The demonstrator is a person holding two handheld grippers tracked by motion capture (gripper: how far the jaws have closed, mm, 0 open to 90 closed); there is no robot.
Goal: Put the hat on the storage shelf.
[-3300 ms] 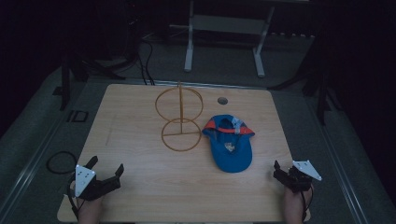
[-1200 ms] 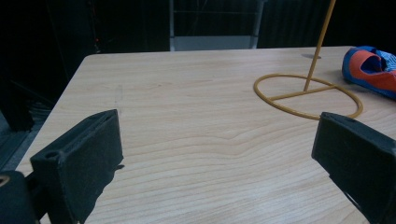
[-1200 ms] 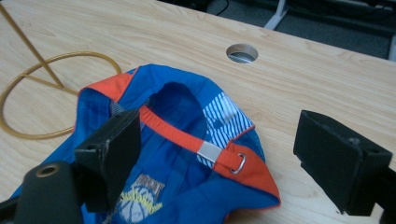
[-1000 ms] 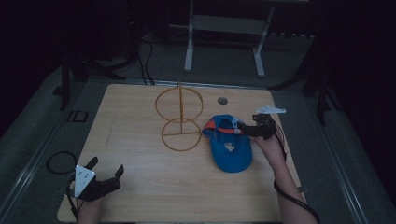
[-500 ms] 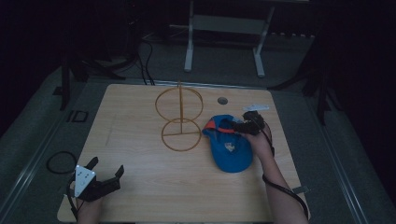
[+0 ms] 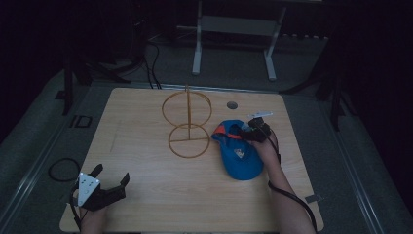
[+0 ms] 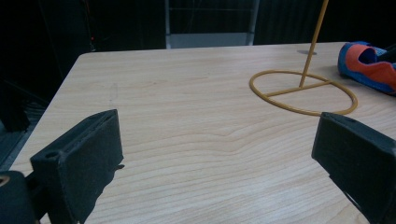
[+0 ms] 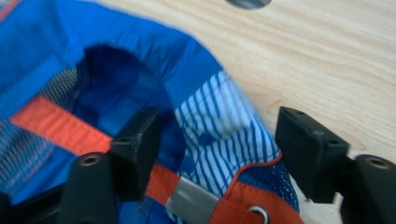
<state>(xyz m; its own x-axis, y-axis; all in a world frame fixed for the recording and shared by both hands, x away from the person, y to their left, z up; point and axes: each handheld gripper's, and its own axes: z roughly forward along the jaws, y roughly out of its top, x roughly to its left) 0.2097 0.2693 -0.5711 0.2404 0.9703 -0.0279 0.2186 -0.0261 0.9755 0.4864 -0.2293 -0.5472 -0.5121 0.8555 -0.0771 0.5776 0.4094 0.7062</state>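
Note:
A blue cap (image 6: 238, 148) with orange trim lies on the wooden table (image 6: 146, 190), right of a yellow wire stand (image 6: 187, 124). My right gripper (image 6: 249, 132) is at the cap's back edge, open, one jaw inside the opening and the other outside over the blue-and-white striped panel (image 8: 224, 126). The orange strap (image 8: 70, 133) and its metal buckle (image 8: 191, 199) lie just below the jaws. My left gripper (image 6: 109, 183) rests open near the table's front left corner, with bare wood between its jaws (image 7: 215, 140). The wire stand (image 7: 303, 91) and cap (image 7: 369, 65) appear far off there.
A round grommet hole (image 6: 232, 105) sits in the table behind the cap. A metal frame stand (image 6: 234, 34) and cables lie on the dark floor beyond the far edge. A cable loop (image 6: 61, 168) lies on the floor left of the table.
My right gripper travelled from the front right corner up to the cap and has edged left onto its back opening. The left gripper stayed put.

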